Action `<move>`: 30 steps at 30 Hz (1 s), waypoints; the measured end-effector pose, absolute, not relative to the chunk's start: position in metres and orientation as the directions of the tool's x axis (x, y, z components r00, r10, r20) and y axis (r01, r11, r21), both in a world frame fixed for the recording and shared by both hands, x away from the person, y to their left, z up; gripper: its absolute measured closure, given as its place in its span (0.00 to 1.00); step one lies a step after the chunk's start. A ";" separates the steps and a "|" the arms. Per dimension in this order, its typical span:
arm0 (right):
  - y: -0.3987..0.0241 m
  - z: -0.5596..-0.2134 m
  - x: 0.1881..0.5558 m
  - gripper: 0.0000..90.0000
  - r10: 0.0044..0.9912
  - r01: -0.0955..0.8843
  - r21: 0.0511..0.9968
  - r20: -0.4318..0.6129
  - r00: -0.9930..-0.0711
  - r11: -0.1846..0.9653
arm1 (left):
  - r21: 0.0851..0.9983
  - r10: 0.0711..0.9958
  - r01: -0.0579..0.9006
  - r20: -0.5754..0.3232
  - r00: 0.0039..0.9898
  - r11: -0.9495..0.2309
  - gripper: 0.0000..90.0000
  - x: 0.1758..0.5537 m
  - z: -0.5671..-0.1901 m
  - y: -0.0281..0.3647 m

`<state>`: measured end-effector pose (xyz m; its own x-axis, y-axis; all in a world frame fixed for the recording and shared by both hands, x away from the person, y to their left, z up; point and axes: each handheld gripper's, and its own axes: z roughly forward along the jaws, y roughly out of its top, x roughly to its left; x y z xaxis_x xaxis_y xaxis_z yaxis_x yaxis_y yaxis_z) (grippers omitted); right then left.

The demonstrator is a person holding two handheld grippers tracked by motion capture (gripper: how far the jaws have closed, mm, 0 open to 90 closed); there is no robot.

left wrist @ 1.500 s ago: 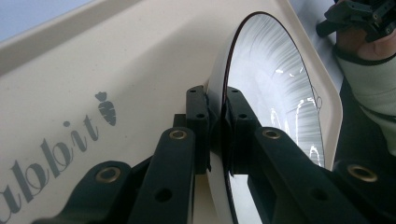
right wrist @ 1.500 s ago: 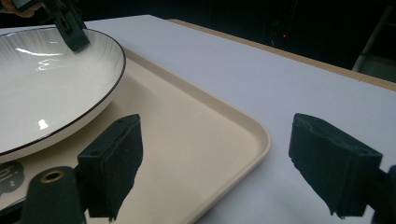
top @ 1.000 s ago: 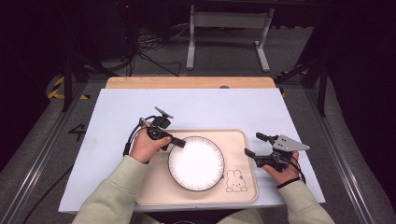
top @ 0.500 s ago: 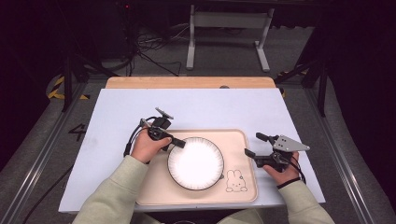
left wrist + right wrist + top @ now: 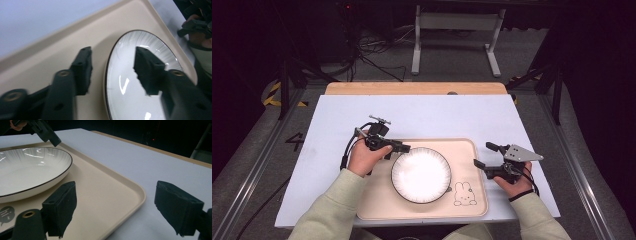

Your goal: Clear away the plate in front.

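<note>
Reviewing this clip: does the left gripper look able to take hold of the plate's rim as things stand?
Probably yes. The left gripper is open with its jaws straddling the rim of the plate, one over the tray, one over the plate's inside. Nothing lies between them and the rim.

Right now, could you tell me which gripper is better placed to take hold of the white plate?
Left, probably. The left gripper is open with its jaws straddling the rim of the white, dark-rimmed ceramic plate. The right gripper is open over the beige tray's edge, apart from the plate.
</note>
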<state>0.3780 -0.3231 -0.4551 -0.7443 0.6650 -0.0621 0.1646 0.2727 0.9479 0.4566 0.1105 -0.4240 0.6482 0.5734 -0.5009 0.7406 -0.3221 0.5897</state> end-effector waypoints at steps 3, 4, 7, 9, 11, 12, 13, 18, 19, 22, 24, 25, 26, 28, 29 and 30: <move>-0.323 -0.455 0.379 0.20 0.663 0.172 0.947 -0.054 -0.747 0.272 | 0.618 0.567 0.717 -0.481 0.669 -0.323 0.48 0.448 -0.419 0.116; -0.324 -0.455 0.379 0.20 0.662 0.173 0.947 -0.052 -0.748 0.270 | 0.625 0.567 0.710 -0.472 0.675 -0.326 0.47 0.446 -0.417 0.117; -0.324 -0.455 0.379 0.20 0.657 0.169 0.949 -0.051 -0.752 0.268 | 0.640 0.567 0.697 -0.458 0.685 -0.324 0.45 0.441 -0.414 0.120; -0.324 -0.455 0.379 0.20 0.655 0.171 0.948 -0.049 -0.754 0.267 | 0.665 0.561 0.675 -0.440 0.701 -0.320 0.44 0.436 -0.411 0.126; -0.325 -0.455 0.380 0.20 0.655 0.183 0.946 -0.039 -0.755 0.267 | 0.680 0.560 0.664 -0.433 0.706 -0.312 0.43 0.431 -0.410 0.132; -0.325 -0.455 0.381 0.20 0.654 0.191 0.946 -0.028 -0.756 0.261 | 0.686 0.560 0.660 -0.431 0.708 -0.306 0.43 0.429 -0.409 0.135; -0.325 -0.455 0.382 0.20 0.654 0.201 0.946 -0.015 -0.757 0.254 | 0.690 0.563 0.656 -0.424 0.709 -0.306 0.43 0.426 -0.408 0.138; -0.329 -0.454 0.383 0.19 0.653 0.207 0.952 0.010 -0.758 0.225 | 0.724 0.574 0.628 -0.395 0.717 -0.286 0.40 0.414 -0.404 0.154; -0.329 -0.454 0.383 0.19 0.652 0.208 0.952 0.013 -0.758 0.223 | 0.729 0.577 0.623 -0.389 0.718 -0.284 0.39 0.413 -0.403 0.157; -0.331 -0.454 0.384 0.19 0.651 0.218 0.953 0.031 -0.758 0.209 | 0.738 0.583 0.616 -0.381 0.717 -0.276 0.38 0.407 -0.402 0.165; -0.332 -0.455 0.385 0.19 0.653 0.224 0.954 0.040 -0.756 0.200 | 0.743 0.588 0.612 -0.376 0.716 -0.270 0.36 0.404 -0.402 0.170; -0.332 -0.455 0.386 0.19 0.653 0.227 0.954 0.046 -0.756 0.196 | 0.747 0.593 0.607 -0.368 0.716 -0.270 0.36 0.402 -0.402 0.173; -0.333 -0.455 0.386 0.19 0.651 0.231 0.954 0.052 -0.757 0.192 | 0.751 0.594 0.603 -0.364 0.717 -0.268 0.35 0.400 -0.402 0.176; -0.333 -0.455 0.386 0.19 0.649 0.232 0.955 0.057 -0.758 0.186 | 0.757 0.601 0.597 -0.354 0.716 -0.266 0.34 0.396 -0.402 0.181; -0.333 -0.455 0.387 0.19 0.650 0.235 0.954 0.060 -0.757 0.186 | 0.759 0.602 0.596 -0.354 0.715 -0.261 0.34 0.395 -0.402 0.183; -0.333 -0.455 0.387 0.19 0.650 0.236 0.953 0.059 -0.757 0.188 | 0.764 0.603 0.592 -0.352 0.716 -0.257 0.34 0.393 -0.401 0.186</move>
